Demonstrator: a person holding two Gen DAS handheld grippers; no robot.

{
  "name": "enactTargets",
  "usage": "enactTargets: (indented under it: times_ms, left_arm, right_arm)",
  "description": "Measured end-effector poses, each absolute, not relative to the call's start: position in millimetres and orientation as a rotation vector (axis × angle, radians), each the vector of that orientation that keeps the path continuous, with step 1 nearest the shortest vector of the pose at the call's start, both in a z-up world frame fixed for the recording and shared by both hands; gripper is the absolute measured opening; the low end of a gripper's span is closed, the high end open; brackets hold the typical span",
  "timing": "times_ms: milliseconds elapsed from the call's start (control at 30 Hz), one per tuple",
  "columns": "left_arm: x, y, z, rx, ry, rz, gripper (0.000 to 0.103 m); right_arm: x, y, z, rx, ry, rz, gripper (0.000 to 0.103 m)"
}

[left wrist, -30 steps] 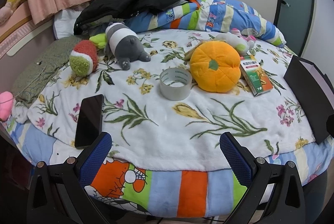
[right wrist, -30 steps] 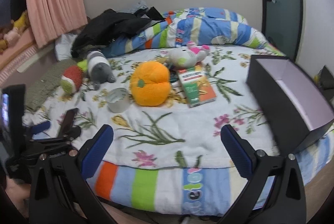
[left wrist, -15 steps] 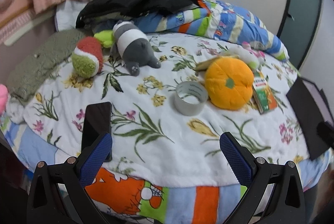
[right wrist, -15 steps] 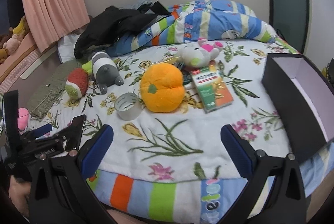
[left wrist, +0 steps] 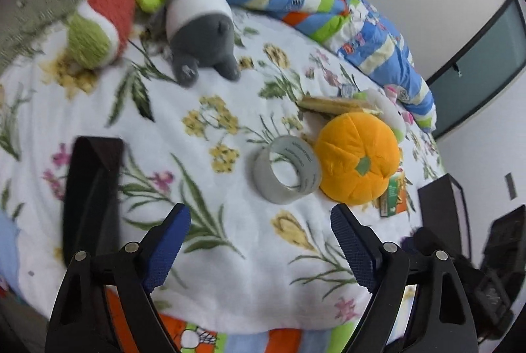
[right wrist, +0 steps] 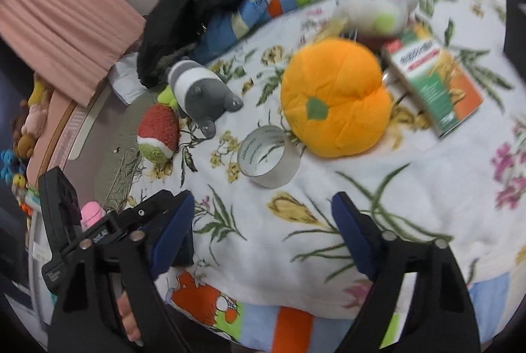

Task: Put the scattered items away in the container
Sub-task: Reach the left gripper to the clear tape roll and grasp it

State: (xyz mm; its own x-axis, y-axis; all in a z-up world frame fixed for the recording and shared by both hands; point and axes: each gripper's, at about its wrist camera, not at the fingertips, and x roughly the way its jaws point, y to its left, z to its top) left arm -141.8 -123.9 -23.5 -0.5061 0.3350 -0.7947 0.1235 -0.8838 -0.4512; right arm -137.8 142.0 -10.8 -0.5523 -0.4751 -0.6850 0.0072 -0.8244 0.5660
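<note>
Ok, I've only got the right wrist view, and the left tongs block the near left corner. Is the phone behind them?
Observer: Yes, the black phone lies flat on the blanket, just left of the open left tongs.
Operator: And the box? I see only a black sliver at my right edge.
Observer: The black box sits right of the orange plush, past the green carton.
</note>
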Motion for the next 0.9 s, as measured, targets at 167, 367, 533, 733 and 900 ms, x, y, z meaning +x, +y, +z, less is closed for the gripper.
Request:
enactTargets:
  times_ms: [167, 367, 533, 733, 900]
  left_arm:
    - [-172, -125, -48, -1.564, -0.801, 2.375, 0.063]
    - [-201, -126, -66, -1.597, -0.825, 2.358, 0.053]
    - [-225, -128, -85, -1.647, -0.857, 2.328, 0.041]
    - [-238, -118, -98, -1.676, -0.825, 2.319, 0.03]
    - [-245, -111, -110, -1.708, -0.834, 2.302, 0.023]
  right_arm:
    - [-170, 131, -38, 1.396, -0.859, -2.325, 0.068]
    - [-202, 116, -55, 1.489, -0.852, -2.322, 0.054]
    - [-224, 105, -66, 1.547, -0.853, -2.322, 0.048]
    - [-242, 98, -83, 1.658, -0.82, -2.347, 0.035]
    - [-247, 98, -91, 1.692, -0.793, -2.364, 0.03]
